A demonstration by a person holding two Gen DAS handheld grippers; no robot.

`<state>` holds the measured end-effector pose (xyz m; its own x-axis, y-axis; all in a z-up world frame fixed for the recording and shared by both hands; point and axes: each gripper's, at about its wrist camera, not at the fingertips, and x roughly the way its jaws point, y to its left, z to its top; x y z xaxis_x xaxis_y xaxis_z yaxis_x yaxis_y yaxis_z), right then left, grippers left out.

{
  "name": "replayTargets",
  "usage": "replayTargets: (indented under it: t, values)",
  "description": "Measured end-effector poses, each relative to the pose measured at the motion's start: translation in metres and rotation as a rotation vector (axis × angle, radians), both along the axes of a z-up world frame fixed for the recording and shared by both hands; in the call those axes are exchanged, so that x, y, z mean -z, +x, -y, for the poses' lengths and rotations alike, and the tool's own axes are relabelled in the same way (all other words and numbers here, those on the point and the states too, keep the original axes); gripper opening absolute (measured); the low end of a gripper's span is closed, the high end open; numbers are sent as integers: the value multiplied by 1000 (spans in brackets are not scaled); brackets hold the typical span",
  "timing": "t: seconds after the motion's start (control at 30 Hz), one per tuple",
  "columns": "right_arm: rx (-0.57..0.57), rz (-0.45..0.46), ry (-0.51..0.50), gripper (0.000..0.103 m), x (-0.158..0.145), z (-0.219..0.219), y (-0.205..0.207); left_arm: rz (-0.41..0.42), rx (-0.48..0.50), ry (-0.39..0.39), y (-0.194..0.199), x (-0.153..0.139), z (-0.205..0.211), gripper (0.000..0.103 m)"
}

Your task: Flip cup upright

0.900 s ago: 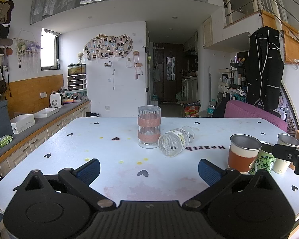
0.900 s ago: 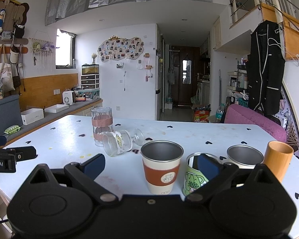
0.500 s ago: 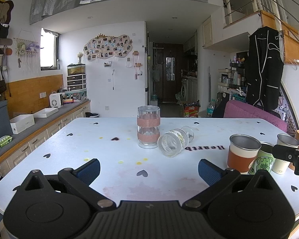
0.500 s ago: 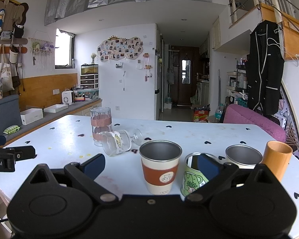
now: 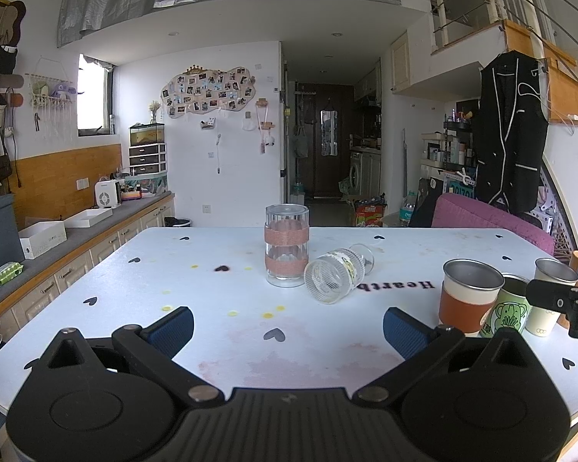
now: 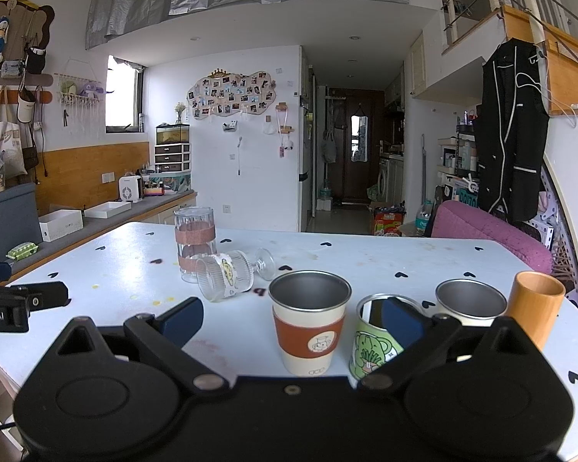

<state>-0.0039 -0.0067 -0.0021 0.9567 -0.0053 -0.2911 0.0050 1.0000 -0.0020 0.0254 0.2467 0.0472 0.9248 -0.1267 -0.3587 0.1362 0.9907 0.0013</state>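
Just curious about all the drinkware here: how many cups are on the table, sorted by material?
Glass: 2, the upright banded glass and the tipped ribbed glass.
Metal-rimmed: 3.
Wooden: 1.
Total: 6.

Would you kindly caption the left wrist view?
Open left tool faces a ribbed glass cup lying on its side beside an upright tumbler.

— How many glasses on the counter [image 6: 385, 265]?
— Two: one banded tumbler [image 6: 195, 244] standing, one ribbed stemmed glass [image 6: 227, 275] lying on its side.
— And cups?
— Four standing: one orange-sleeved metal cup [image 6: 308, 331], one green cartoon cup [image 6: 373, 340], one plain metal cup [image 6: 470, 302], one bamboo cup [image 6: 533, 308].
— Six vessels, then.
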Motion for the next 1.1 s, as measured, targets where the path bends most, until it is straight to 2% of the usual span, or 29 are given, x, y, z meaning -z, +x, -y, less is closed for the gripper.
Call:
replayTargets:
  t: [0.4, 0.63, 0.8, 1.1]
  values:
    - [0, -1, 0, 100, 0, 0, 0, 1, 9, 2, 2, 8, 19, 103]
    - [8, 5, 9, 100, 1, 19, -1, 28, 76, -42, 11, 4, 9, 103]
    - [8, 14, 33, 101, 5, 24, -8, 65, 149, 16, 35, -3, 18, 103]
    - [7, 12, 71, 102, 12, 30, -13, 3, 360, 180, 116, 5, 56, 103]
